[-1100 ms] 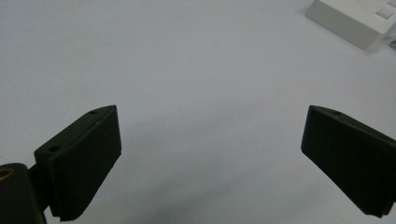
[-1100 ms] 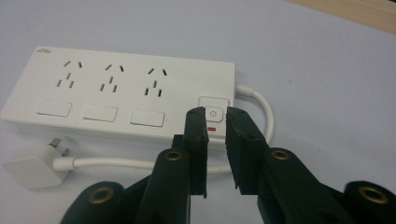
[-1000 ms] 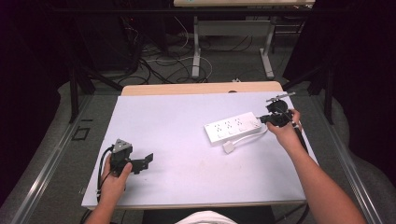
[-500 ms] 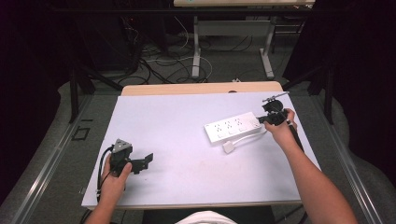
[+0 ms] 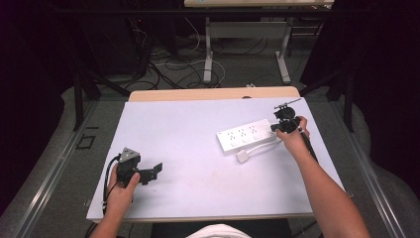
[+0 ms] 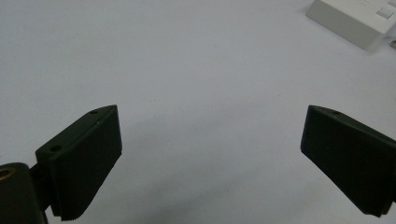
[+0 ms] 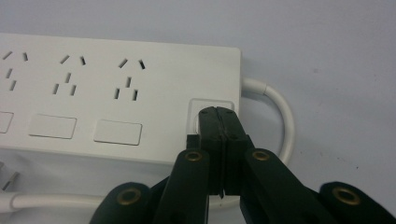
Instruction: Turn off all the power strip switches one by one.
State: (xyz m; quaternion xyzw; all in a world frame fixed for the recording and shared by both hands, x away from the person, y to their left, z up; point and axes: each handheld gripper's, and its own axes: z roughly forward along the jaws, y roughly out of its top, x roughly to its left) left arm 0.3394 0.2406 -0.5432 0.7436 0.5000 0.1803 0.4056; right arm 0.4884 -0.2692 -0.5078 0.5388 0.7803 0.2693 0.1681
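The right gripper (image 7: 218,112), jaws pressed together and holding nothing, had its tips on the end switch (image 7: 209,108) of the white power strip (image 5: 246,138) lying right of the table's (image 5: 188,129) centre. The strip looked rigid, light and likely to skid, so a straight-down press suited it. The left gripper (image 6: 210,158) rested spread, well apart.
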